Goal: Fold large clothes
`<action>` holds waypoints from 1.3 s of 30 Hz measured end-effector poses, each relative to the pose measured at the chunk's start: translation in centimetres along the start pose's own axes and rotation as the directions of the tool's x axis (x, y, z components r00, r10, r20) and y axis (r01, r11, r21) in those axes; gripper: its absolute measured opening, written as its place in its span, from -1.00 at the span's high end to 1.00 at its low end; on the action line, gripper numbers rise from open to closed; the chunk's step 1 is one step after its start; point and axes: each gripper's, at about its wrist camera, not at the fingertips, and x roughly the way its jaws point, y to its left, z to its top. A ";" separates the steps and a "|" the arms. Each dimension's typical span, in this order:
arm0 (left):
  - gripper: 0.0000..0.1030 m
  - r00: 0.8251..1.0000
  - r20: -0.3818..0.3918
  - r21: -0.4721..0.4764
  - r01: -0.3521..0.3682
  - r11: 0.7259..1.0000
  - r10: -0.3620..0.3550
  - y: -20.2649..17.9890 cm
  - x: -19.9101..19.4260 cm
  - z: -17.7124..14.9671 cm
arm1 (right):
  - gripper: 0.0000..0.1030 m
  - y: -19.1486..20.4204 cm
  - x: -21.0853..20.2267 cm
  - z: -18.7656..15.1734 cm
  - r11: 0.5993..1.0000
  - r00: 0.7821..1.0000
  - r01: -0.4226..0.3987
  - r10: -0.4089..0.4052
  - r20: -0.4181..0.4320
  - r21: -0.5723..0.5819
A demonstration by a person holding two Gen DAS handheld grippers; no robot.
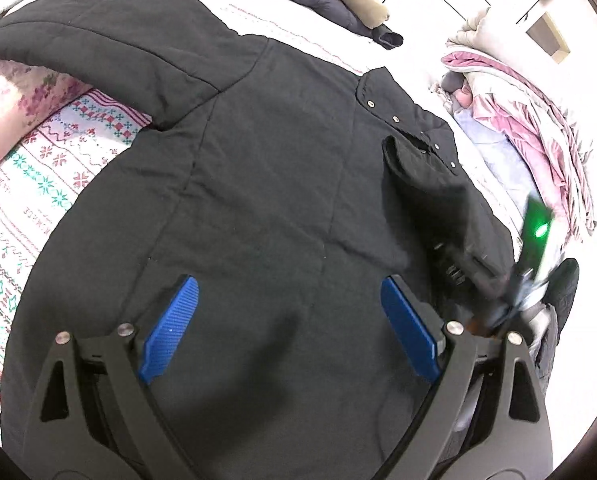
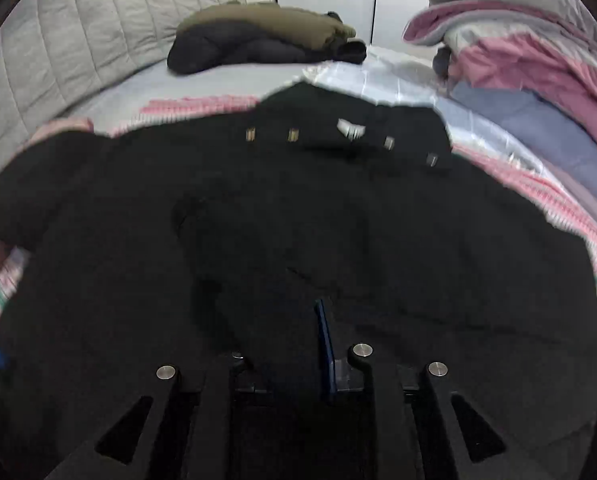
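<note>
A: Black padded coat [image 1: 266, 184] lies spread across the patterned bed [image 1: 38, 184], its left sleeve still out flat. What can spoil the fold?

B: On the left, the left gripper [image 1: 290, 320] hangs spread wide above the cloth, holding nothing, so that side is loose. On the right, the right gripper [image 2: 298, 344] is nearly closed; whether it pinches cloth I cannot tell. A thin pinch could slip and drag the layers askew.

Jacket [image 1: 258, 200]: spread flat on the bedspread [image 1: 38, 184], sleeve extended to the left.
Folded coats [image 2: 258, 40]: placed behind the jacket, well apart.
Bedding heap [image 1: 518, 120]: piled to the jacket's right.
</note>
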 end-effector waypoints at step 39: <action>-0.80 0.958 0.188 0.219 -0.255 0.942 0.216 -3.4 -1.1 -0.8 | -0.54 -5.3 -12.0 -5.5 0.932 0.996 0.005 -0.035 0.077 0.362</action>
